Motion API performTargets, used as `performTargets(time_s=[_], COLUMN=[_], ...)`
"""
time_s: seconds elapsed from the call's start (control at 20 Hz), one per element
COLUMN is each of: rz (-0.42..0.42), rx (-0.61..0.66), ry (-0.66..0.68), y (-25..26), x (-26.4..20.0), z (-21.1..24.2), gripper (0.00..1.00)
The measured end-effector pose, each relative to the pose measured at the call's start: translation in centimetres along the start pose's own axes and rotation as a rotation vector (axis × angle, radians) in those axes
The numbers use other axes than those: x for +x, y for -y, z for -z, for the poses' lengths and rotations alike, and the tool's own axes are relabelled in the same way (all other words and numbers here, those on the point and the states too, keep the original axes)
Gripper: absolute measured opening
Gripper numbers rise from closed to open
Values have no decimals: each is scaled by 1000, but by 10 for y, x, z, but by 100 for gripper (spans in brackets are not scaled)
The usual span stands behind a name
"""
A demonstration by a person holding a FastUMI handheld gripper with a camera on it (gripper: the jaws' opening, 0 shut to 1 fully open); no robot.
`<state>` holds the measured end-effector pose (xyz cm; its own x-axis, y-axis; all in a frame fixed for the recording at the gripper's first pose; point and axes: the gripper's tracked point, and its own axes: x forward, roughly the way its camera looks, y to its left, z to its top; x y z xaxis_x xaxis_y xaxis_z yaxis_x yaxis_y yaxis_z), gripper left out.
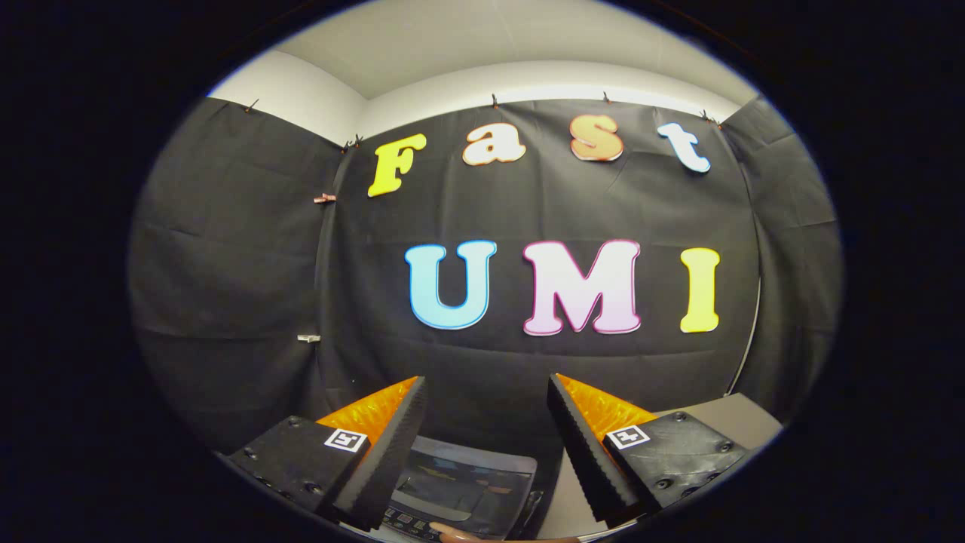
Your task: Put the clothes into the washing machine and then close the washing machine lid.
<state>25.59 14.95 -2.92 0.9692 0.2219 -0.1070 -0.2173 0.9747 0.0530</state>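
Open tool (486, 400) above washing machine (460, 490)

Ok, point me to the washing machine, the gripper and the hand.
washing machine (464, 483), gripper view, on its lid, between the fingers.
gripper (486, 392), gripper view, midway between its open fingertips, holding nothing.
hand (460, 536), gripper view, on a fingertip at the machine's control panel.

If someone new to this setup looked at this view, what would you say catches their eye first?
Most striking is the black cloth wall of the booth, hung by clips below a pale ceiling and lying well beyond the fingers. Next comes the gripper, its two fingers spread wide apart with nothing between them. Low between the fingers sits the washing machine, its lid and control panel just ahead.
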Motion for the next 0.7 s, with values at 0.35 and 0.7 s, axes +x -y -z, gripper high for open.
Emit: performTargets(time_s=[0.35, 0.7], rz=[59, 148], rx=[-32, -89], ry=[70, 71], y=[53, 84], x=[-80, -146], z=[-17, 3], gripper=[99, 98])
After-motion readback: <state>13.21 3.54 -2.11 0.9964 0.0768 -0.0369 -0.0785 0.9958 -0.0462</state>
